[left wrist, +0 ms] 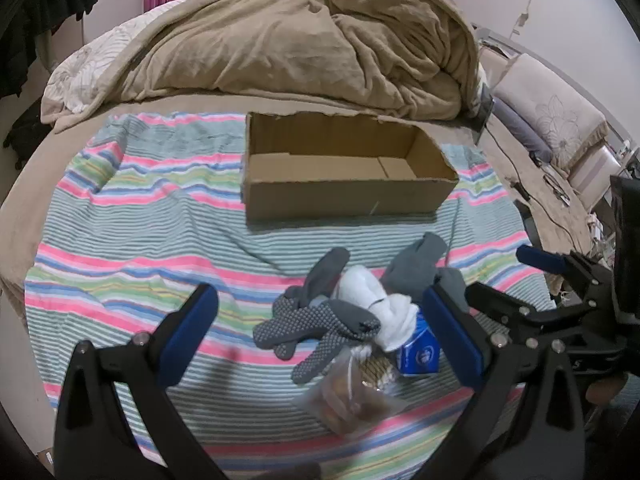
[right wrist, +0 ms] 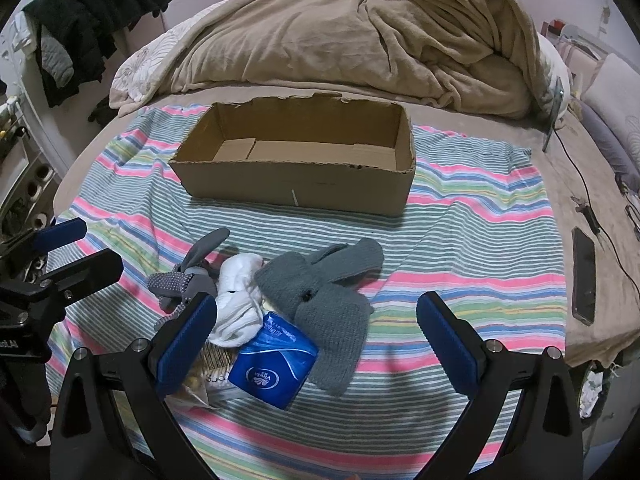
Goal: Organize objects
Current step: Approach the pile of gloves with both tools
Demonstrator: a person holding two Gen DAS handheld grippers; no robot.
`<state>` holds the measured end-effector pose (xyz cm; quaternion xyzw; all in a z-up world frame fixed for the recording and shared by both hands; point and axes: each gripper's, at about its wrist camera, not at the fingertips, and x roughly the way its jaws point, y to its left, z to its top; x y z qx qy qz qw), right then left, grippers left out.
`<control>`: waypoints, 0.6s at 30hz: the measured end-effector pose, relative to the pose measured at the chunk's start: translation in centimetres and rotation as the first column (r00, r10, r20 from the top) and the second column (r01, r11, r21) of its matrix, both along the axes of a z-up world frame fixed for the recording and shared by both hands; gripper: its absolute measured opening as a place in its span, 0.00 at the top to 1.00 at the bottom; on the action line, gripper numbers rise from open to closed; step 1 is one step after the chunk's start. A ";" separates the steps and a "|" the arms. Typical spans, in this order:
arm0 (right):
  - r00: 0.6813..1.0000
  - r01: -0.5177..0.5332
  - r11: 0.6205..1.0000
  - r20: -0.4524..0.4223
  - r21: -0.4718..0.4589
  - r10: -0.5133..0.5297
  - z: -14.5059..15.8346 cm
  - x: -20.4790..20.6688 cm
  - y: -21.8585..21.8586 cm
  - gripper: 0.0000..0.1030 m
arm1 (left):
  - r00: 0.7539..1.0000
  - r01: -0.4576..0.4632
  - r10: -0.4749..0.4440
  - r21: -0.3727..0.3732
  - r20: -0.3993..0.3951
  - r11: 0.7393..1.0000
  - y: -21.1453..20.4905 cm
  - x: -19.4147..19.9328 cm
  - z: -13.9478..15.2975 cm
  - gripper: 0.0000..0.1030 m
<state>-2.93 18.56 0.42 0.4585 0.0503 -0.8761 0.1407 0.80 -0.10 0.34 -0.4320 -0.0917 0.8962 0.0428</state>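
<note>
An open cardboard box [left wrist: 344,196] [right wrist: 296,186] stands empty on the striped cloth. In front of it lies a pile: grey dotted gloves [left wrist: 316,326] [right wrist: 176,284], a white sock [left wrist: 384,308] [right wrist: 238,300], grey knitted pieces [left wrist: 416,268] [right wrist: 328,300], a blue tissue pack [left wrist: 418,354] [right wrist: 276,368] and a clear bag of snacks [left wrist: 352,396] [right wrist: 196,380]. My left gripper [left wrist: 320,304] is open and empty above the pile's left part. My right gripper [right wrist: 316,316] is open and empty above the pile; it also shows in the left wrist view [left wrist: 504,276].
A striped cloth [left wrist: 140,240] [right wrist: 460,240] covers the bed. A heaped tan blanket [left wrist: 312,44] [right wrist: 384,36] lies behind the box. A black phone [right wrist: 583,276] and cables [right wrist: 588,208] lie at the right. Dark clothes [right wrist: 88,12] hang at the far left.
</note>
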 end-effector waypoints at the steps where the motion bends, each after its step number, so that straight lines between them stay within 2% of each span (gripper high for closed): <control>1: 1.000 0.000 1.000 0.000 -0.001 0.000 0.0 0.0 0.0 0.01 | 1.000 0.000 0.000 0.001 0.000 1.000 0.0 0.0 0.0 0.01; 18: 1.000 -0.001 1.000 -0.002 -0.007 0.001 0.2 0.3 -0.2 0.01 | 1.000 -0.004 0.004 -0.007 0.011 1.000 0.1 0.1 -0.1 0.01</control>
